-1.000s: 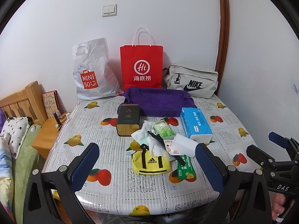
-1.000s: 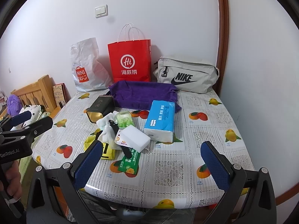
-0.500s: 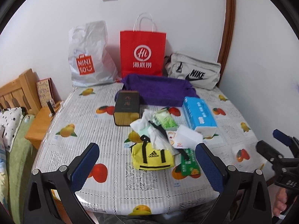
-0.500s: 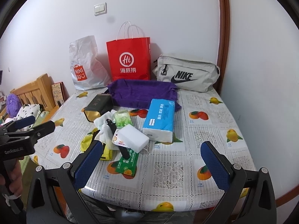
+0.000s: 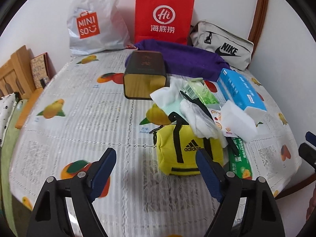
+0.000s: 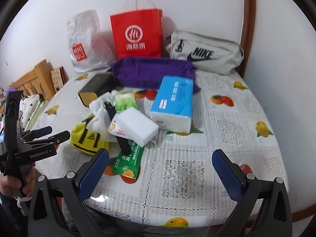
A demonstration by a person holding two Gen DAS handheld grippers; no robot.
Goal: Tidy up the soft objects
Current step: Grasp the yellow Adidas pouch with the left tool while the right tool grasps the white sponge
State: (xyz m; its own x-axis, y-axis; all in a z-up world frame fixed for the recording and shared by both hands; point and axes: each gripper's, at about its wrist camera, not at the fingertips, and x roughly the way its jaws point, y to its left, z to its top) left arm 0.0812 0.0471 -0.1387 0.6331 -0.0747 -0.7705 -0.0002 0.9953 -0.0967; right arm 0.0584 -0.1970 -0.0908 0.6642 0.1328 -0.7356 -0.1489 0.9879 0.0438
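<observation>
A yellow Adidas pouch (image 5: 183,148) (image 6: 88,138) lies at the near side of a pile with white cloths (image 5: 171,94), a green wipes pack (image 5: 203,92), a white sponge block (image 5: 237,118) and a blue tissue pack (image 5: 241,88). My left gripper (image 5: 156,165) hovers just in front of the pouch. Its jaws are closing, and the pouch's left half shows in the gap with no pad pressing on it. My right gripper (image 6: 161,169) is open over bare tablecloth near the front edge. A purple towel (image 5: 183,59) lies behind the pile.
A dark tin box (image 5: 146,75), a green snack packet (image 5: 240,162), a white Miniso bag (image 5: 92,19), a red paper bag (image 5: 164,15) and a grey Nike bag (image 5: 223,45) stand on the round table (image 6: 246,138). A wooden headboard (image 5: 13,73) is on the left.
Both grippers have come down and closer to the table. The left one now sits right at the yellow pouch and its jaws have narrowed. The right jaws stay wide.
</observation>
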